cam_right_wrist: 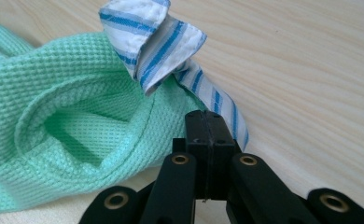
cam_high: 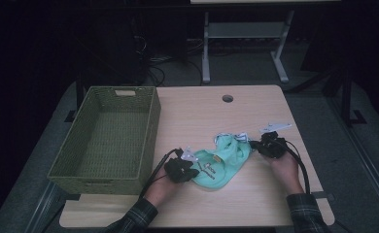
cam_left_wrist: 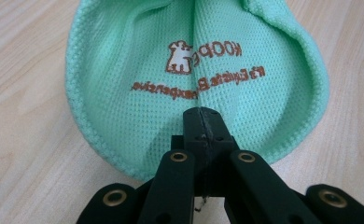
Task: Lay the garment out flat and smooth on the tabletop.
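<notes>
Two grippers are at work here, one in each of my hands, and both are clamped on the same mint-green waffle-knit garment (cam_high: 221, 162) that lies crumpled on the pale wooden table (cam_high: 255, 104), in front of me and a little right of centre.

My left gripper (cam_high: 193, 167) bites the rounded hem of the garment at its near-left end. In the left gripper view the black jaws meet with the knit pinched between them (cam_left_wrist: 203, 119), and just beyond them sits the brown printed logo and lettering (cam_left_wrist: 203, 65), read upside down from this side. A crease runs up the cloth from the jaws.

My right gripper (cam_high: 255, 144) grips the far-right end of the garment. In the right gripper view its jaws are pressed together (cam_right_wrist: 209, 121) on the cloth's edge, where the green knit meets a blue-and-white striped trim (cam_right_wrist: 157, 42) that curls up and folds over just above the jaws. To the left of them the green fabric rolls into an open loop.

The olive-green woven rectangular basket (cam_high: 151, 131) stands at the table's left, just beside my left hand, apart from the garment.
</notes>
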Demonstrator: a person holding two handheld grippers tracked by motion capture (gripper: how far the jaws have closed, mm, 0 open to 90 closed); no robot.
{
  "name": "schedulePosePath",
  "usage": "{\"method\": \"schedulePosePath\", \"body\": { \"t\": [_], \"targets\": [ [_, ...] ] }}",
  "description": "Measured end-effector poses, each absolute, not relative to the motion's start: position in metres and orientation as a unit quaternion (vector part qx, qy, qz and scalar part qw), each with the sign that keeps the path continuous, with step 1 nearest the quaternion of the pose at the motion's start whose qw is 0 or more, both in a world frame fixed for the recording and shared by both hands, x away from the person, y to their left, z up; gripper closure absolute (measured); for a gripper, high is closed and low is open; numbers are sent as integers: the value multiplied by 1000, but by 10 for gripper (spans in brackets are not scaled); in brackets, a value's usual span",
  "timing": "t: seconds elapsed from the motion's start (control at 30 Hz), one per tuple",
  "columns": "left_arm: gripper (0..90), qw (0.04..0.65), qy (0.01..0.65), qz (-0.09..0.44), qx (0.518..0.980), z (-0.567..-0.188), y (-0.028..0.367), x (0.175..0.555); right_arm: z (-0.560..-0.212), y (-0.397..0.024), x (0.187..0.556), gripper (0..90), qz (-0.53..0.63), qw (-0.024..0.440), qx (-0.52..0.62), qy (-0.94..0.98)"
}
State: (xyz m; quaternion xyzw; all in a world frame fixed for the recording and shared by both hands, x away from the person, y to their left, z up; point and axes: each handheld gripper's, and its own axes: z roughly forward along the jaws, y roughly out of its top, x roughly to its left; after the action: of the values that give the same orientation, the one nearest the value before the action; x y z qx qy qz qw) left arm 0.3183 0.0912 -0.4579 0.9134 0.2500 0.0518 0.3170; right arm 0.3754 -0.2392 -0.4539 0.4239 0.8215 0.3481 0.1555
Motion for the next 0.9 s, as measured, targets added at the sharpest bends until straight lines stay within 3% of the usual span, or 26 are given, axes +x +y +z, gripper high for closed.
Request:
{"method": "schedulePosePath", "body": {
  "t": [0.33, 0.57, 0.9],
  "targets": [
    [895, 322, 255, 44, 911, -458, 93, 320, -441, -242, 366, 786, 392, 134, 422, 807],
    [896, 321, 253, 44, 912, -458, 93, 320, -437, -239, 346, 894, 404, 118, 405, 812],
    [896, 322, 252, 43, 911, -458, 93, 320, -441, -223, 318, 900, 421, 95, 377, 820]
  ]
}}
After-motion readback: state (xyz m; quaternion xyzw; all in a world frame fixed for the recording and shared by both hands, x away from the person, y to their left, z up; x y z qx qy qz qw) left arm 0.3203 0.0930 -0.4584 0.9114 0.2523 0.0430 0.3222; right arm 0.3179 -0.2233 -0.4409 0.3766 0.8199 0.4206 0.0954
